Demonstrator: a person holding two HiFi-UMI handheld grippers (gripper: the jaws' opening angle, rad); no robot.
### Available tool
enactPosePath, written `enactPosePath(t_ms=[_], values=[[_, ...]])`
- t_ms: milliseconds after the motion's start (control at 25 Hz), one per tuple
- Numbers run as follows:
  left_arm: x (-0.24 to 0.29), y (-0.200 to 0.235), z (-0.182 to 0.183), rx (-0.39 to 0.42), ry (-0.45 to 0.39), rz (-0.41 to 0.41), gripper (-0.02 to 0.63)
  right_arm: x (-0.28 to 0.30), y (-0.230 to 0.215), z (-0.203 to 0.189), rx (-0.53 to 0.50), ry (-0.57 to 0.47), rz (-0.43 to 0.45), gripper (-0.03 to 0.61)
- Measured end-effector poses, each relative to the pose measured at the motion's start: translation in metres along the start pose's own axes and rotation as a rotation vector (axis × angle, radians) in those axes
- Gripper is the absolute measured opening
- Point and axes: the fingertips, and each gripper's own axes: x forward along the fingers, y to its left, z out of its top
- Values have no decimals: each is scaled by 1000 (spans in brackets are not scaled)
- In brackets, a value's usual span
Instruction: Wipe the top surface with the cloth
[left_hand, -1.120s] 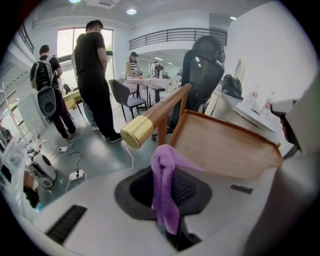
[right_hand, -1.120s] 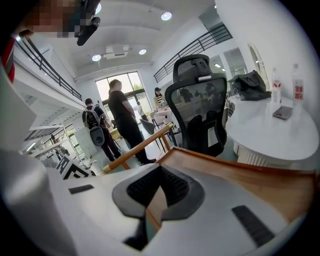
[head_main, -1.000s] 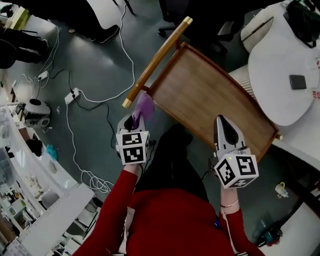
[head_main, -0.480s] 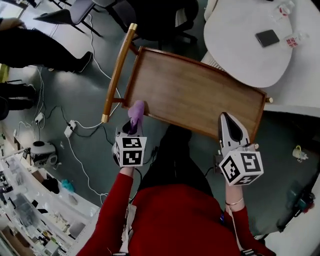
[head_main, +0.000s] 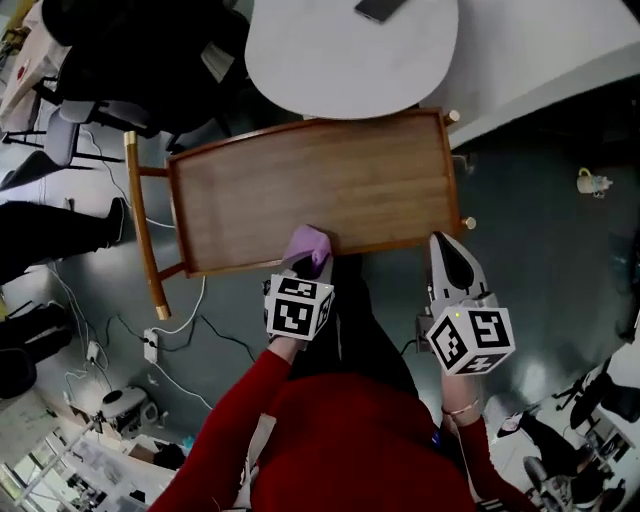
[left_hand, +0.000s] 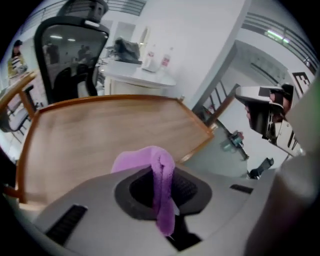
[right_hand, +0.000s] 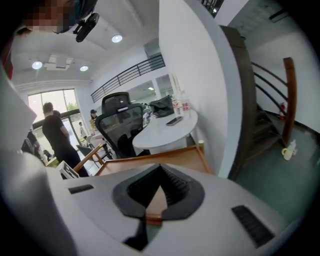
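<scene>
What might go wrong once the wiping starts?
The left gripper pinches the cloth only along a thin fold, so it might slip out when dragged. The wooden top has a raised rim, right where the cloth sits, and that could snag it.

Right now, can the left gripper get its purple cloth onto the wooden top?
Likely yes: the left gripper, shut on the purple cloth, is at the edge of the wooden top, nothing between.

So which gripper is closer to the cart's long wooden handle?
Left. The left gripper, holding the purple cloth, is at the near edge of the top, closer to the handle; the right gripper is by the opposite end.
</scene>
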Motion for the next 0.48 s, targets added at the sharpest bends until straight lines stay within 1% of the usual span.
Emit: enactPosePath(t_ms=[80,200,360,480], values=[[21,-41,10,48,24,-109,52,-19,-21,-7,48,-17,-83,11],[50,-98,23,76,48,-243,52,-45,-46,-17,108,-40,-185,12],[82,-158,40,133,61,-340,52,-77,-70,-30,178,-67,-296,11],[99,-191,48,186,80,-395,52,-101,-83,-39,231,-98,-378,11]])
